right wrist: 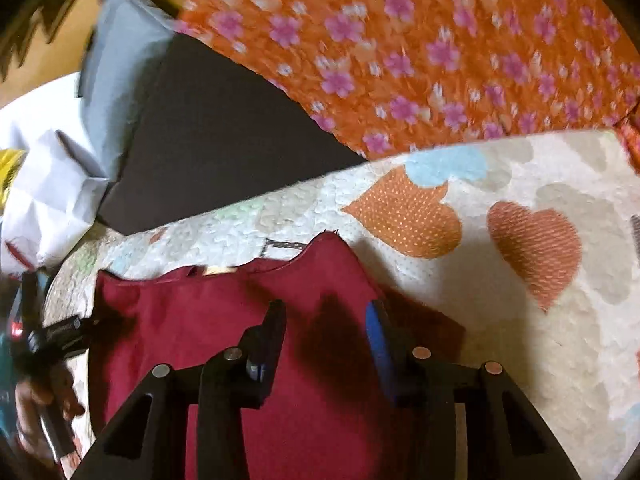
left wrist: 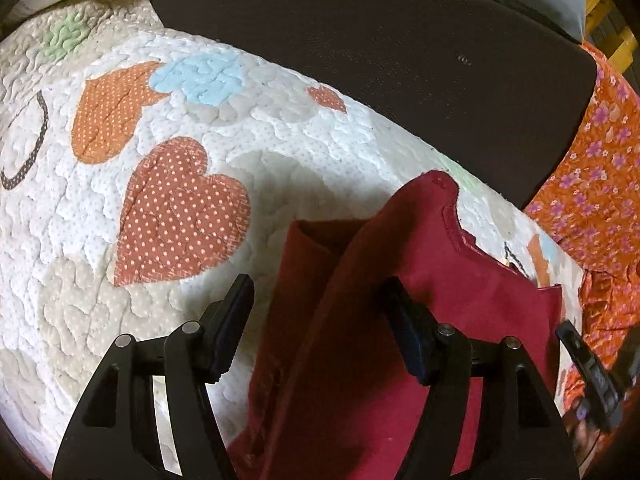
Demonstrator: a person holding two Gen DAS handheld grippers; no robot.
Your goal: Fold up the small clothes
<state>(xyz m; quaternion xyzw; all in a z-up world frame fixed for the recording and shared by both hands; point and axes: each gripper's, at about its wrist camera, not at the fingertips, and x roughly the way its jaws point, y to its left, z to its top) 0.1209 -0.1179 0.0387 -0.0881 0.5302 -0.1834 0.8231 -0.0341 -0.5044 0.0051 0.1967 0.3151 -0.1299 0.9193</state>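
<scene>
The red garment (left wrist: 420,280) lies on the heart-patterned quilt (left wrist: 100,240), with one side already turned over the middle. More folds seem left. The left hand-held gripper (left wrist: 318,300) and the right hand-held gripper (right wrist: 326,320) are both apart, holding nothing.

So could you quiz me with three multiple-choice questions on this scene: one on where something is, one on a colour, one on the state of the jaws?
1. What does the red garment lie on?
A. heart-patterned quilt
B. bare floor
C. wooden shelf

2. What colour is the flowered cloth?
A. green
B. orange
C. grey

3. How do the left gripper jaws stand?
A. clamped on a sock
B. hidden
C. open

Answers: 1 A, hearts show all around the garment; 2 B, orange with pink flowers; 3 C, a wide gap shows, garment below.
</scene>
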